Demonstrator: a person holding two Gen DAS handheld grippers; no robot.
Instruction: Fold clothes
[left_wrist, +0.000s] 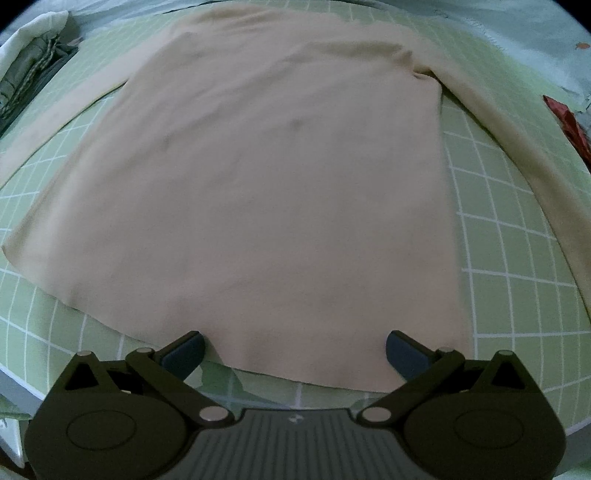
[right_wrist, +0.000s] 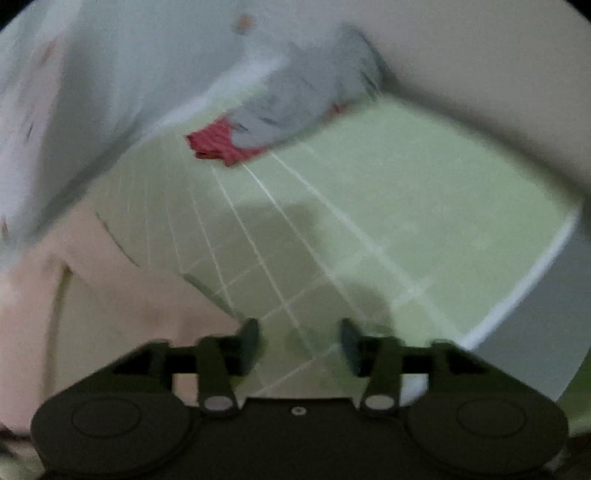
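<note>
A beige long-sleeved garment lies spread flat on a green gridded mat, with its hem toward me and its sleeves running out to both sides. My left gripper is open wide and empty, its fingers standing over the hem. In the blurred right wrist view, part of the beige garment lies at the lower left. My right gripper is open and empty above the bare mat, just right of that cloth.
Folded greyish clothes lie at the mat's far left. A red cloth lies at the right edge; in the right wrist view it sits under a grey cloth. The mat's white edge is at the right.
</note>
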